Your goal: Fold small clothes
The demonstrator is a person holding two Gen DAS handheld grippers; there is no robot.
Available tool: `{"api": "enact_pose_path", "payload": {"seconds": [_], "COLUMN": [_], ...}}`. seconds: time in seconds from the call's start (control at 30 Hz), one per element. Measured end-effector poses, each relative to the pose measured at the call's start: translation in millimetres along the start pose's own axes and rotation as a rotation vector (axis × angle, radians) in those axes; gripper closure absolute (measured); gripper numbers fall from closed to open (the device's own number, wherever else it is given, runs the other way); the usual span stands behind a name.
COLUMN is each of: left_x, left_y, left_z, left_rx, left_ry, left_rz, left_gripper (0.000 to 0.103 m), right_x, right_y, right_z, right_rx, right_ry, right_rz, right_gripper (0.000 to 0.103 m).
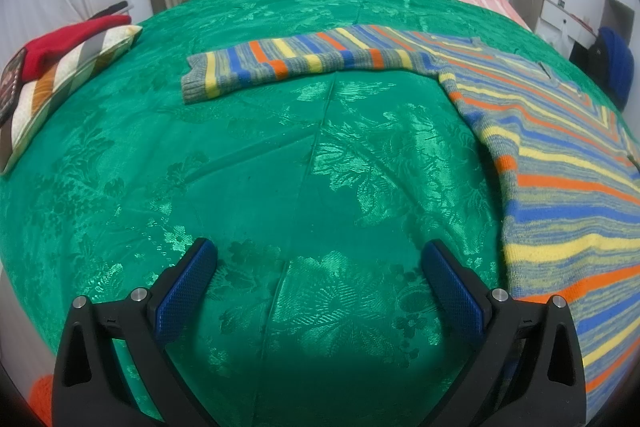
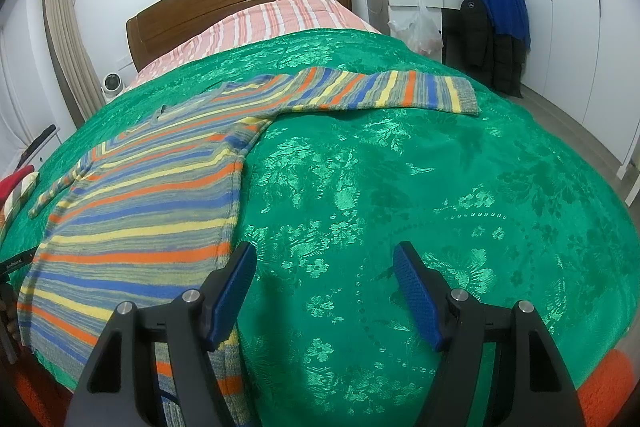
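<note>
both jaws spread above sweater (image 2: 136, 211)

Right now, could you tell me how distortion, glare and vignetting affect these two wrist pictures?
Left wrist view: fisheye bulges the shiny green floral bedspread, glare on its woven flowers, dark corners. Right wrist view: same bulge, the brown wooden headboard curves, sheen beside the striped knitted sweater.

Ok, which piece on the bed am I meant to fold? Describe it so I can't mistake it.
Start from the green floral bedspread covering the bed. Spread flat on it lies the striped sweater, both sleeves stretched out sideways. It is the only knit with blue, orange, yellow and grey bands; the red garment sits apart on a cushion at the bed's edge.
</note>
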State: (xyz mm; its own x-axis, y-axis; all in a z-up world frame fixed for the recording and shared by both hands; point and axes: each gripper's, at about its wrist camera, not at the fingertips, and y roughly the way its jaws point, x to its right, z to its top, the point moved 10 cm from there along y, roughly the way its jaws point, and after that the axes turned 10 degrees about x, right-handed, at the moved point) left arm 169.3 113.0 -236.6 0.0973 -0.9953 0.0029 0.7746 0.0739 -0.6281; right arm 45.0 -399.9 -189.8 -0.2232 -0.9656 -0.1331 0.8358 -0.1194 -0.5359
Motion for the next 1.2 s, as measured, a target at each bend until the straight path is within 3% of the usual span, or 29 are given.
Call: {"api": "enact_pose_path", "payload": {"seconds": [0.8, 0.97, 1.1, 1.2], "left_x": [0.2, -1.8, -2.4, -1.5], "left_y": [-0.1, -0.5, -0.5, -0.4], "left_z": [-0.2, 0.2, 0.5, 0.1], "left_rx": [-0.001, -0.003, 0.000, 0.002], "left_ry": [0.000, -0.001, 0.001, 0.000], "left_rz": [-0.002, -0.003, 0.003, 0.007], "left_gripper": [0.000, 0.000, 0.000, 0.000], "right_x": [0.2, 27.0, 83.2, 124.0], "right_y": [-0.1, 1.0, 8.2, 29.5], "right_z": [1.4, 30.8, 76.8, 99.8], "right_rx": [-0.005, -0.013, 0.017, -0.007], "right_ry": [0.012, 0.135, 0.280, 0.423], "right_rz": [0.008, 0.043, 0.031, 0.052], "right_gripper": [0.032, 0.032, 0.032, 0.032]}}
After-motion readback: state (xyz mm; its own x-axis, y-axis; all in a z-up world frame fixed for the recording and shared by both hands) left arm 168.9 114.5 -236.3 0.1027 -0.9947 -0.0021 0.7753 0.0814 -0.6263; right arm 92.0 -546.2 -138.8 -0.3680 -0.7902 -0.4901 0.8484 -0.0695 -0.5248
